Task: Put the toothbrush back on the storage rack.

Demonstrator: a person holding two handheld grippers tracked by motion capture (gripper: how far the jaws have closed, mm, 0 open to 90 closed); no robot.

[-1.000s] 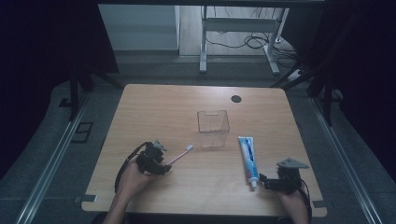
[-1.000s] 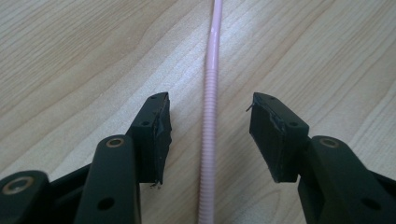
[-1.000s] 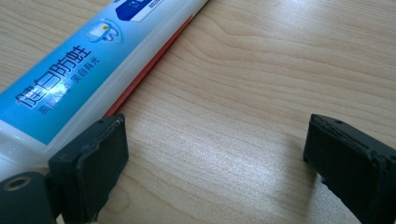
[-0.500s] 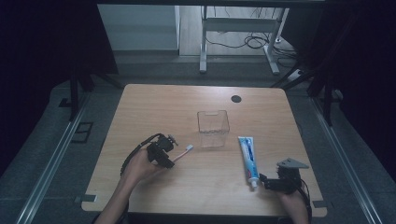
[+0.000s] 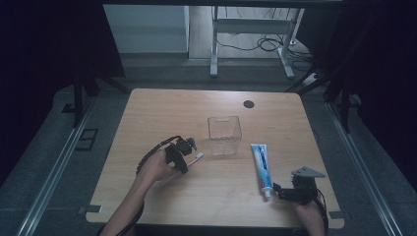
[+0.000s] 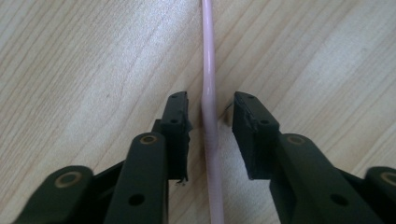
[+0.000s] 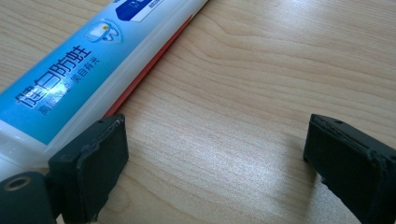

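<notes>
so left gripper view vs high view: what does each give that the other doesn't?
Left gripper view alone: small gaps between the left gripper pads and the pink toothbrush handle on both sides; the jaws have just been closing around it. High view alone: the brush head, clear box, toothpaste tube, right gripper by its cap, both forearms. Shared: the toothbrush, left gripper and wooden table.

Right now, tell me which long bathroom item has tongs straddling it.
The thin pink toothbrush, between the left tongs; the blue-and-white toothpaste tube lies outside the right tongs.
</notes>
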